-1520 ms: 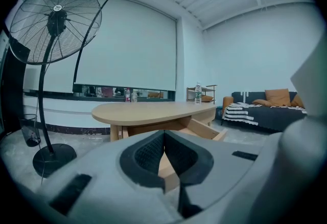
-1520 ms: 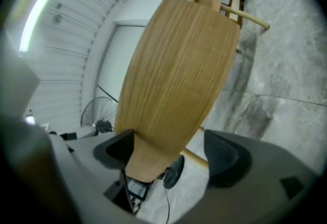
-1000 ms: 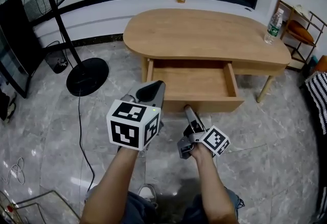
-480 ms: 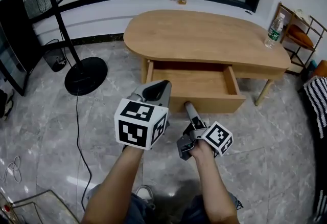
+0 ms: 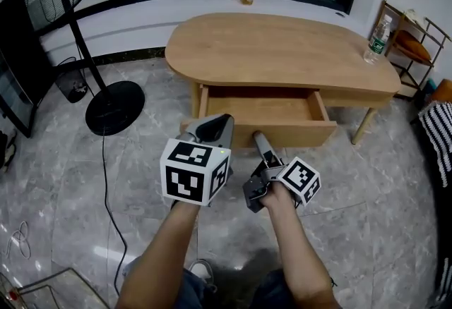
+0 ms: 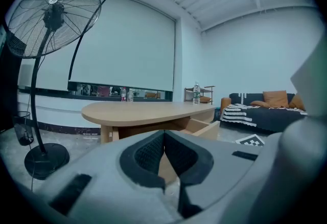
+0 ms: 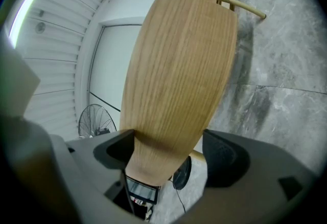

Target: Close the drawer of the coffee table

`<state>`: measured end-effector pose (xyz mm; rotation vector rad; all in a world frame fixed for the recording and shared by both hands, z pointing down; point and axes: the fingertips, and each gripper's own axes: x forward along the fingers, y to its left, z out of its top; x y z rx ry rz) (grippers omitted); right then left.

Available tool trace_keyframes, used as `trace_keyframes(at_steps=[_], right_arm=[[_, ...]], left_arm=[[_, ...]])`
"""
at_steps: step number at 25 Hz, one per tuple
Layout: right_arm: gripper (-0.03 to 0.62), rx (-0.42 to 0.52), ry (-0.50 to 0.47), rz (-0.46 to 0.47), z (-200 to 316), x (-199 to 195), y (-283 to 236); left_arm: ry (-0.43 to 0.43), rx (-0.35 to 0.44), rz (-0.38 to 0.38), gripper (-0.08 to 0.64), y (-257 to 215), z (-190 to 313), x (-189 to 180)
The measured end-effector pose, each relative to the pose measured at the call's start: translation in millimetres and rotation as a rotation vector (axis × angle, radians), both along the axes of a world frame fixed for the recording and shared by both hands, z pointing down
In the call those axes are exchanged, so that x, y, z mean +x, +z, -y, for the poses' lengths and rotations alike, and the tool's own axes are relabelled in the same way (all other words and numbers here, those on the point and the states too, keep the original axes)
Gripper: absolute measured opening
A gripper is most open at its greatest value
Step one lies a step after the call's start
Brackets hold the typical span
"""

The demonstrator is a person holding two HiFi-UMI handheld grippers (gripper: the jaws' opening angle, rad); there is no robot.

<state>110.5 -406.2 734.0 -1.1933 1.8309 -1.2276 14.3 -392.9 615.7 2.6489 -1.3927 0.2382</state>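
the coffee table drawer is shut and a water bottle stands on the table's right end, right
Not quite: the head view shows the drawer pulled open, not shut. The water bottle does stand on the coffee table's right end.

Left gripper: jaws shut, empty. Right gripper: rolled sideways, jaws just opened wide, pads pressing nothing. Bare forearms reach forward side by side.

Open drawer, right hand-held gripper seemingly touching its front

Light wood coffee table, grey marbled floor, black-and-white striped cushion
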Motion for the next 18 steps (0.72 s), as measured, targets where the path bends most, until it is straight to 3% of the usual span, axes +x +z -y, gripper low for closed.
trace_keyframes(at_steps=[18], right_arm=[[0.411, -0.005, -0.001, 0.002, 72, 4, 1]], left_arm=[[-0.001, -0.030, 0.013, 0.003, 35, 43, -20]])
